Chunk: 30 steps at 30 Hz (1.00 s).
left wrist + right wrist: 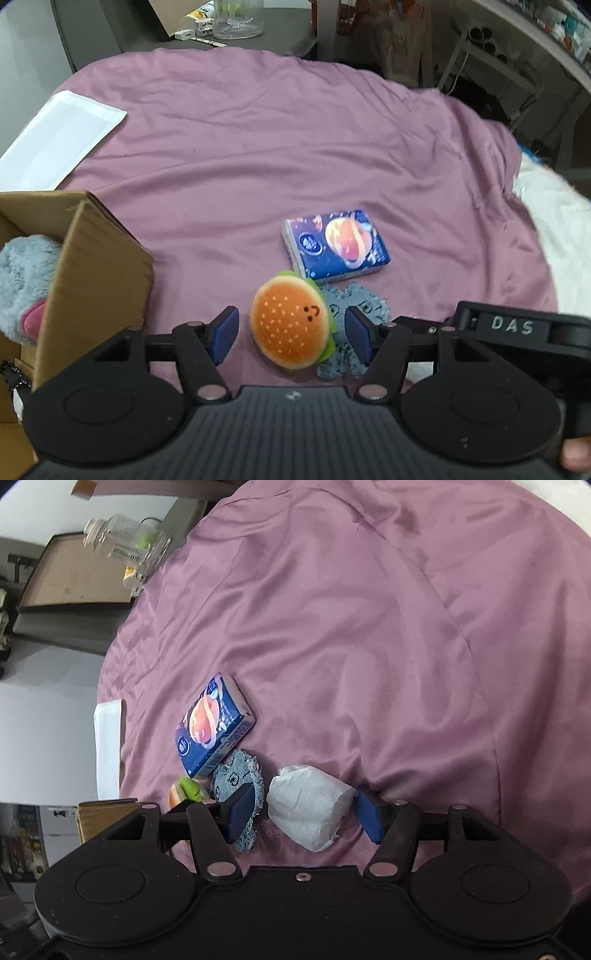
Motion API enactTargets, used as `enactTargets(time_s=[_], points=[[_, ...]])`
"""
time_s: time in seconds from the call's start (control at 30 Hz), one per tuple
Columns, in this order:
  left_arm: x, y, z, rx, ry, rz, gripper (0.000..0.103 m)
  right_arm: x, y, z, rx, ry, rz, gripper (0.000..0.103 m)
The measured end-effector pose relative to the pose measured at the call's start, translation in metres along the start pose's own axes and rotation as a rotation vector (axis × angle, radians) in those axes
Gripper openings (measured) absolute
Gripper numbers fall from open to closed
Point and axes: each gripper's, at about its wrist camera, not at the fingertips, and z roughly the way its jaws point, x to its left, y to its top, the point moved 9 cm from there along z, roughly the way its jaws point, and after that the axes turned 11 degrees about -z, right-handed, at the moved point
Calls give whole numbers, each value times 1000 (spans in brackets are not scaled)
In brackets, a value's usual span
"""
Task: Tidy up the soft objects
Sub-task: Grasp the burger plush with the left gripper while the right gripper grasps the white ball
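left gripper is spread wide around the burger plush, not clamped; right gripper is likewise agape around a white wad. tissue pack at one o'clock, grey cloth beside. only the furry toy sits in the box at nine o'clock; most remains.

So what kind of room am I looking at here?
Probably a bedroom: a mauve bedsheet covers a soft bed, a side table with a glass jar stands beyond, and cluttered shelves line the wall.
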Motion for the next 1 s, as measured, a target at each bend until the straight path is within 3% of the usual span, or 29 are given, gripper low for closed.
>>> enactTargets(time_s=[0.23,0.3,0.37,0.43,0.53,1.0], points=[[8,-1,9,-15,-11,-49,62,4,0,1,-7,-17,-35,61],[8,0,7,-34,-10,-51,61,3,1,1,-11,-29,-42,56],[9,-1,6,-33,-16,-60,56,2,0,0,-15,-48,-48,51],[10,-3,4,-22,-32,-71,42,3,0,-1,-20,-50,-51,49],[10,-4,-5,-38,-35,-56,34,5,-2,-2,-28,-61,-64,48],[26,-7,-77,-140,-77,-70,32,28,-16,-49,-137,-59,-138,47]])
